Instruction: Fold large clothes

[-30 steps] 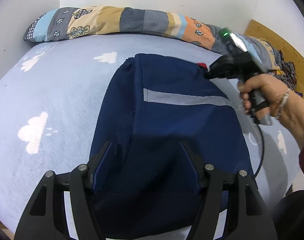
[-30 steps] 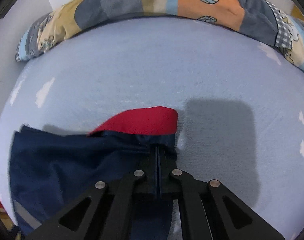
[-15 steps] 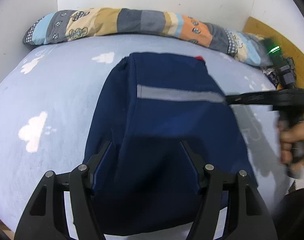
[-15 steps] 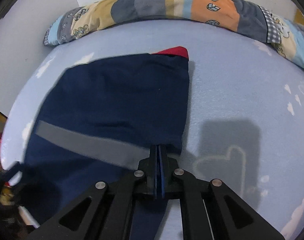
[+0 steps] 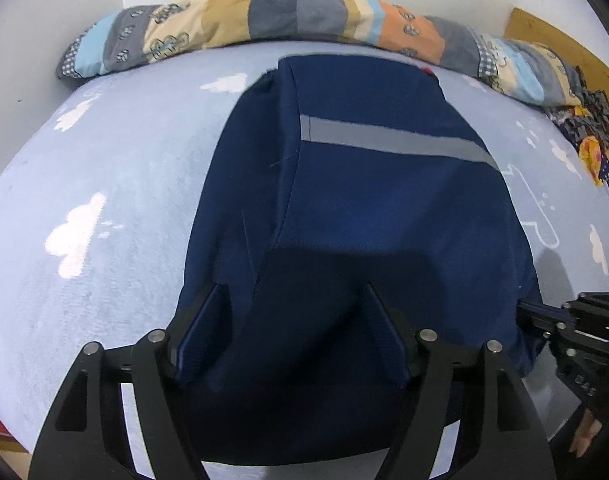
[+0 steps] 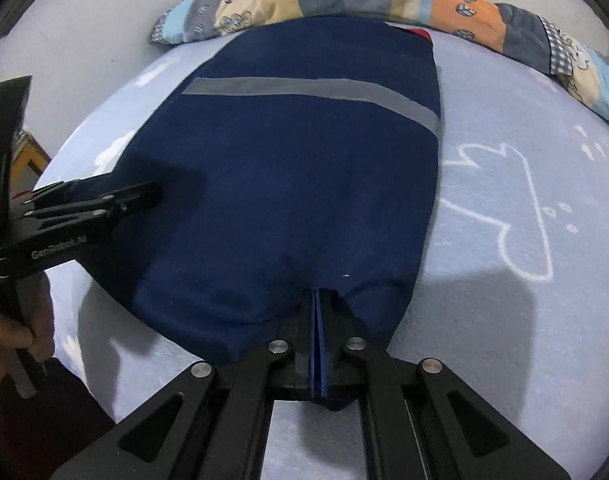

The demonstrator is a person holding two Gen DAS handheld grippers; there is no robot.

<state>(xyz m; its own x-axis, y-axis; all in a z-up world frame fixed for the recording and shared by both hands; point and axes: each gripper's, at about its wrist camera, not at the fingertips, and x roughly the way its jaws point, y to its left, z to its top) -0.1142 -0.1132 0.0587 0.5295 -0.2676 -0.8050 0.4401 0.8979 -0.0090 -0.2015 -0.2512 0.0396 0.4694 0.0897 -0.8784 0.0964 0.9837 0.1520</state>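
Observation:
A navy garment [image 5: 384, 200] with a grey stripe [image 5: 392, 142] and a red bit at its far end [image 5: 426, 70] lies folded on the light blue bed. It also shows in the right wrist view [image 6: 304, 160]. My left gripper [image 5: 294, 320] is open, its fingers over the garment's near left part. It shows from the side at the left of the right wrist view [image 6: 144, 196]. My right gripper [image 6: 317, 300] is shut on the garment's near edge, and shows at the right of the left wrist view [image 5: 522, 308].
A long patchwork pillow [image 5: 304, 24] lies along the far edge of the bed against the white wall. The bed sheet [image 6: 524, 160] has white cloud prints. A patterned cloth heap [image 5: 584, 128] sits at the far right by a wooden board.
My right gripper has come from the garment's far end back to the near edge, carrying the fold over. The garment now lies longer and flatter. My left gripper has stayed in place.

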